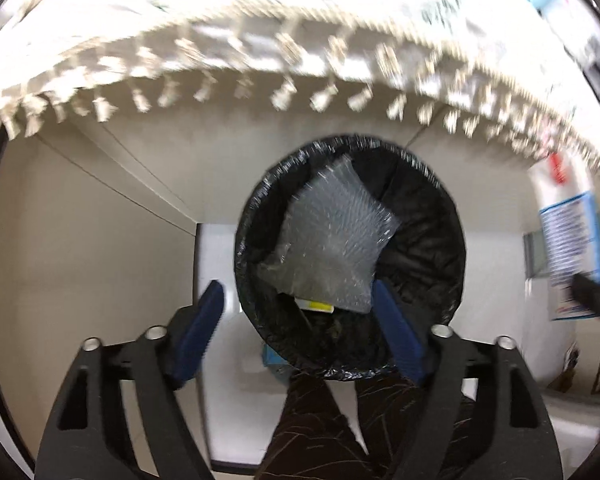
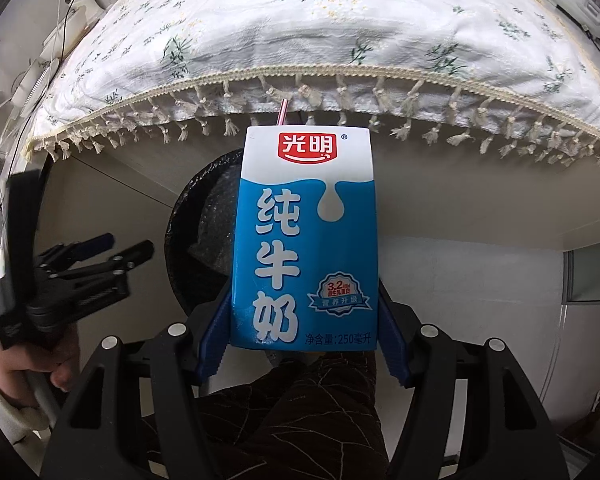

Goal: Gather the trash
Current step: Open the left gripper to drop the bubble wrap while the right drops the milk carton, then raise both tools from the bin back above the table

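Observation:
A round bin with a black liner (image 1: 424, 240) stands on the floor under the table edge. A sheet of clear bubble wrap (image 1: 332, 232) sits inside its mouth, above a small yellow and white scrap (image 1: 316, 305). My left gripper (image 1: 300, 324) hovers over the bin, open, with nothing pressed between its blue pads (image 1: 204, 328). My right gripper (image 2: 304, 340) is shut on a blue and white milk carton (image 2: 304, 240) with a straw, held upright in front of the bin (image 2: 188, 216). In the right wrist view the left gripper (image 2: 124, 246) shows at the left, in a person's hand.
A table with a white floral, tasselled cloth (image 2: 320, 20) overhangs the bin at the top. The person's dark patterned trouser legs (image 2: 292, 420) are close below the grippers. Cables (image 2: 4, 152) hang at the left; a blue and white printed sheet (image 1: 568, 240) hangs at the right.

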`<state>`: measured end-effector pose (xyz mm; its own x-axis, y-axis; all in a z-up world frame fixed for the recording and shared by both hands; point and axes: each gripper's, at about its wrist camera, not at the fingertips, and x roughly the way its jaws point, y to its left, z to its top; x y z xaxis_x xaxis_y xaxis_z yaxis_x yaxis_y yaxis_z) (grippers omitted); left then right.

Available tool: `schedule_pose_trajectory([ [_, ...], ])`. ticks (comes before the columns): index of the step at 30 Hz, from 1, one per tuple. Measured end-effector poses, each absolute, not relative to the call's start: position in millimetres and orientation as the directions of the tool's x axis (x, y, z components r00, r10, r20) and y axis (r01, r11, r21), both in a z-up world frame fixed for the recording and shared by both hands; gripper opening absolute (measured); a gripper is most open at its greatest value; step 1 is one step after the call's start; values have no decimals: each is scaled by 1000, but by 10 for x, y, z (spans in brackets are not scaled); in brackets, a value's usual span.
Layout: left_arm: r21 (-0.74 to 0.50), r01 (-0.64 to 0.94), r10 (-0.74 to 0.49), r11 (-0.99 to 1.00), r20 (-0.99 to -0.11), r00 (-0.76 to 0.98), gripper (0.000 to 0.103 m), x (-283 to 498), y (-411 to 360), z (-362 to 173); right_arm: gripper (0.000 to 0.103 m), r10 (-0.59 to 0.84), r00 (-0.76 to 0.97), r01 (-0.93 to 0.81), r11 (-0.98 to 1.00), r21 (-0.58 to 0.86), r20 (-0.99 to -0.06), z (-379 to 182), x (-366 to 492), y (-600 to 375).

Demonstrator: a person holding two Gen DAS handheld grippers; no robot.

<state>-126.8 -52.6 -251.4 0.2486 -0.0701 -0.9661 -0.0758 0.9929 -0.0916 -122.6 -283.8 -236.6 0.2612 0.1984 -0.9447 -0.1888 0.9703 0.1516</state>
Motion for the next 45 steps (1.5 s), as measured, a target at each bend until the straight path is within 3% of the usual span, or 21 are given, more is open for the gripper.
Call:
schedule_pose_trajectory([
  [4, -108, -105, -71, 989, -950, 303, 97, -1327, -405, -2296, 61, 199, 239, -202, 968, 152, -951, -2511, -1147, -2675],
  [13, -127, -159, -68, 979, -941, 332, 97, -1497, -57, -2004, 61, 159, 174, -246, 963, 113, -972, -2938, -985, -2240],
  [28, -123, -183, -62, 975, -949, 309, 97, -1517, 124, -2181, 62, 108, 143, -283, 957, 64, -984, -3186, -823, -1853],
  [33, -123, -164, -67, 979, -948, 310, 97, -1417, 96, -2208, 65, 106, 175, -265, 962, 56, -979, -3045, -785, -1944],
  [39, -125, -130, -76, 984, -940, 331, 97, -1238, 15, -2120, 80, 100, 312, -203, 978, 37, -945, -2478, -789, -2255],
  [45, -144, -98, -95, 985, -915, 393, 97, -1080, -48, -1708, 95, 53, 478, -111, 994, -1, -877, -1664, -835, -2672],
])
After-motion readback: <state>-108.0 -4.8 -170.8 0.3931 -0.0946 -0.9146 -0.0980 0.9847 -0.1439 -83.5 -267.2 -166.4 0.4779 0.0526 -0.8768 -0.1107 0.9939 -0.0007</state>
